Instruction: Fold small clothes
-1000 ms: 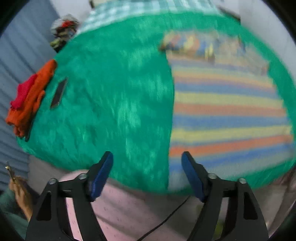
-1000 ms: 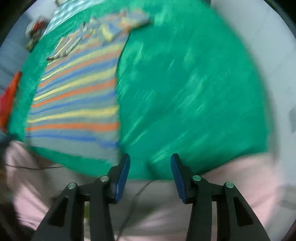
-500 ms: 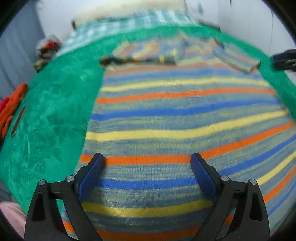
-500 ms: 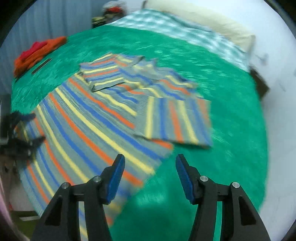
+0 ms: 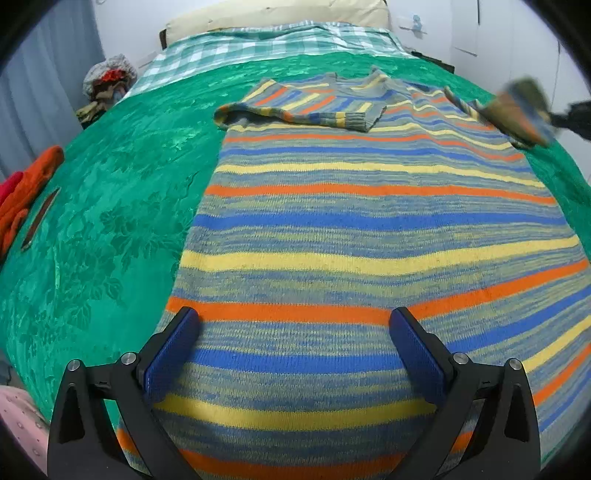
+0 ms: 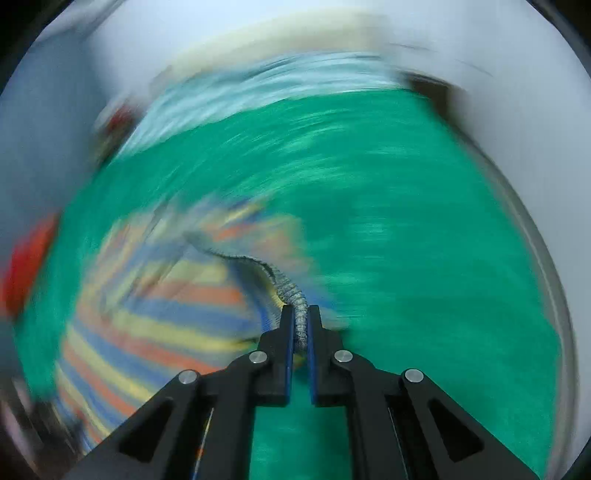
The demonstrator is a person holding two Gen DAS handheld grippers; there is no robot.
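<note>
A knitted sweater (image 5: 369,221) with blue, yellow and orange stripes lies flat on the green bedspread (image 5: 110,203). One sleeve (image 5: 306,107) is folded across its chest. My left gripper (image 5: 295,332) hovers low over the hem, its jaws opening wide; the knit lies under and between the fingers, but the pads do not press it. In the right wrist view my right gripper (image 6: 301,314) is shut on the grey ribbed cuff (image 6: 291,288) of the other sleeve. The left wrist view shows that sleeve (image 5: 517,110) lifted and blurred at the far right.
Orange and red clothes (image 5: 26,188) lie at the bed's left edge beside a dark flat object (image 5: 38,218). A checked sheet (image 5: 258,44) and pillow (image 5: 277,13) lie at the head. A pile of clothes (image 5: 107,79) sits beyond the far left corner.
My left gripper came down over the sweater's hem and its jaws widened. My right gripper closed on the sleeve cuff and swung sideways, lifting the sleeve off the sweater.
</note>
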